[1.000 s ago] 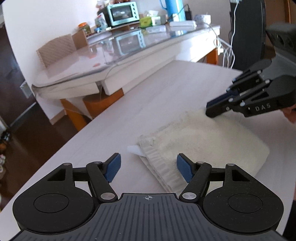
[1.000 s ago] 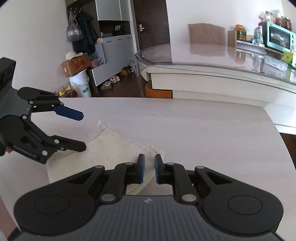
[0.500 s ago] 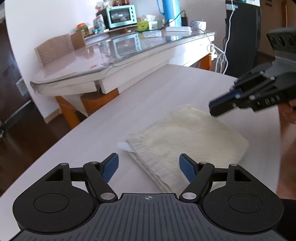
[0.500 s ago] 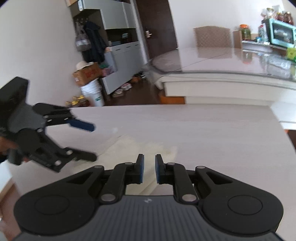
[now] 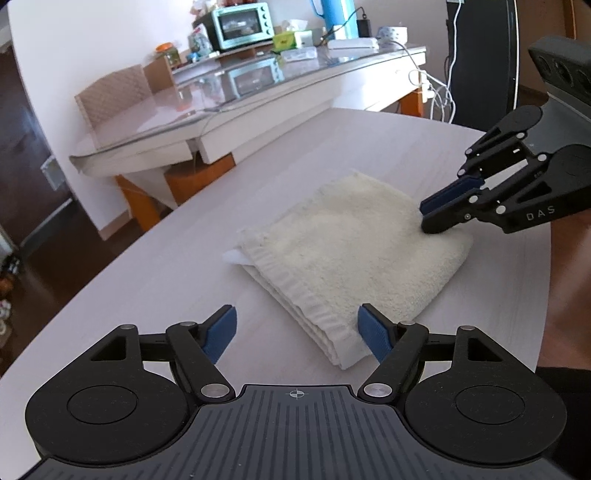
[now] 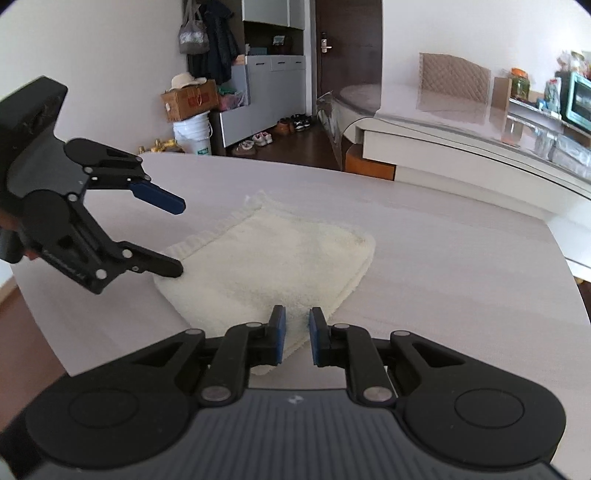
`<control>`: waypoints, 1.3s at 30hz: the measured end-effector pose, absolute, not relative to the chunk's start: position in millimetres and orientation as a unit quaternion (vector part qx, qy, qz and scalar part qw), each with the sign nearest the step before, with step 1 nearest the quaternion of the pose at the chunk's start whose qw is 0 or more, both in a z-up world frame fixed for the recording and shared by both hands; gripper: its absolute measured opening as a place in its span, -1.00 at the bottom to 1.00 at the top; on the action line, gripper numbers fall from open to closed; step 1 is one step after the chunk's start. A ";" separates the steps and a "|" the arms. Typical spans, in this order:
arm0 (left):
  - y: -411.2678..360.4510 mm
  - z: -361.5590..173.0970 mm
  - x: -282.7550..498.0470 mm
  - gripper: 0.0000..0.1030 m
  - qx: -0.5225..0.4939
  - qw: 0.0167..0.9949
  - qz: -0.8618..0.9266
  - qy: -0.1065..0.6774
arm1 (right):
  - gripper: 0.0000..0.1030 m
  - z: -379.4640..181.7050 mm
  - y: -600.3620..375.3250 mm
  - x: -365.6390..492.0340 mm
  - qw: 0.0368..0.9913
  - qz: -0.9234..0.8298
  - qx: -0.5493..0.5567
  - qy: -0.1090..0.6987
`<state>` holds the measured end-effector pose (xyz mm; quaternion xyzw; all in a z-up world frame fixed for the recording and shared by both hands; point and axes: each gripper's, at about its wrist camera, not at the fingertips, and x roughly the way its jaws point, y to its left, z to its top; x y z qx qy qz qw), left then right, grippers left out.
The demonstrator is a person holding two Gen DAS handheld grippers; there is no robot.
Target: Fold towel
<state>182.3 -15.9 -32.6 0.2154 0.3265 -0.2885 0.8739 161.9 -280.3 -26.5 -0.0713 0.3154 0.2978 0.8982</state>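
Left gripper [image 5: 297, 328]: blue pads spread wide, straddling the near ribbed corner of the folded towel [image 5: 354, 251], one pad just beside the stacked edges, nothing pinched. From the right wrist view, same left gripper [image 6: 181, 236] reaching in from the side, lower finger touching the towel's hem, upper finger raised above it. Right gripper [image 6: 297, 334]: pads nearly together with a narrow gap, tips low over the towel's [image 6: 273, 258] near corner; whether cloth is caught between them, cannot tell. Seen from the left wrist view, right gripper [image 5: 424, 218] tipped down onto the towel's far right edge, a hand partly visible behind it. Towel flat in several layers near the middle of the pale wooden table [image 5: 155, 266], a white tag [image 5: 232, 256] poking out at its left corner. Beyond the towel, a glass-topped table [image 5: 258, 92] with a mint toaster oven [image 5: 240, 24]. Versus half a second ago: right gripper lowered from the air onto the towel.
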 end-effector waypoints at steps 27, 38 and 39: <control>-12.0 -23.9 218.0 0.52 0.174 0.897 -0.251 0.319 | -0.67 -22.2 -261.0 224.6 0.902 0.295 -0.071 0.306; -14.8 -34.0 238.2 0.53 0.182 0.900 -0.212 0.334 | -0.65 -32.1 -264.9 162.3 0.881 0.329 -0.097 0.326; -13.3 -32.9 237.5 0.52 0.177 0.901 -0.211 0.335 | -0.65 -32.0 -265.5 162.2 0.881 0.329 -0.094 0.326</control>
